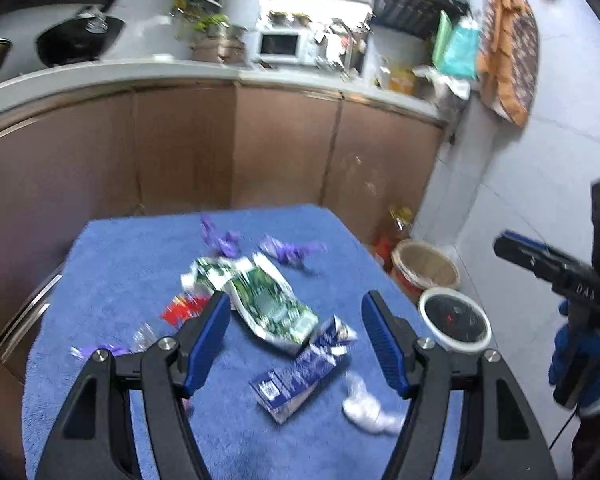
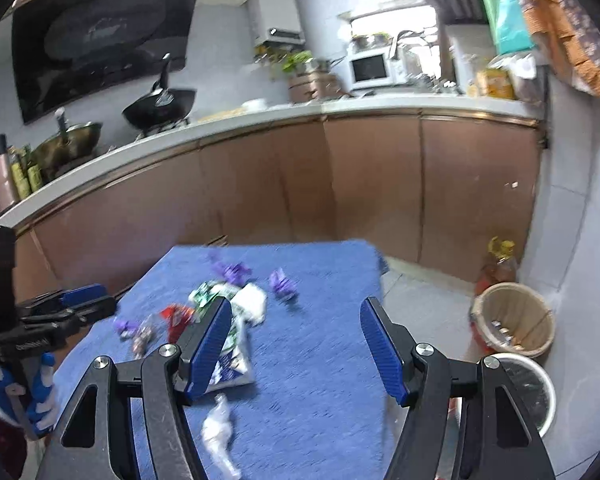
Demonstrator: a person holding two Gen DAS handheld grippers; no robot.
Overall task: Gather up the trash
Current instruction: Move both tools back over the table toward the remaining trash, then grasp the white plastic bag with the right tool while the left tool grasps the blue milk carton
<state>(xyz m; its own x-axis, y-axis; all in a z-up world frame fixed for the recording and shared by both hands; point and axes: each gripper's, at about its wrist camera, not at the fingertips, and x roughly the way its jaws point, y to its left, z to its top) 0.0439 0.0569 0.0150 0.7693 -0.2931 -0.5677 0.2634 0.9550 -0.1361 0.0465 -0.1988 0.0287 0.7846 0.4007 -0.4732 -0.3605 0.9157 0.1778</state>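
Both grippers, left (image 1: 296, 336) and right (image 2: 296, 340), hang spread and empty over wrappers (image 1: 268, 300) on the blue cloth (image 1: 120, 264). Left view alone shows the dark-blue carton (image 1: 296, 376) at six o'clock; right view alone shows the hood (image 2: 100, 44) at eleven o'clock.

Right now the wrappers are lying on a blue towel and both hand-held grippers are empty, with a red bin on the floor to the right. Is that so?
Not quite: the bin is white, as the right wrist view shows. The rest holds: wrappers lie on the blue towel, and the left hand-held gripper and right hand-held gripper are empty.
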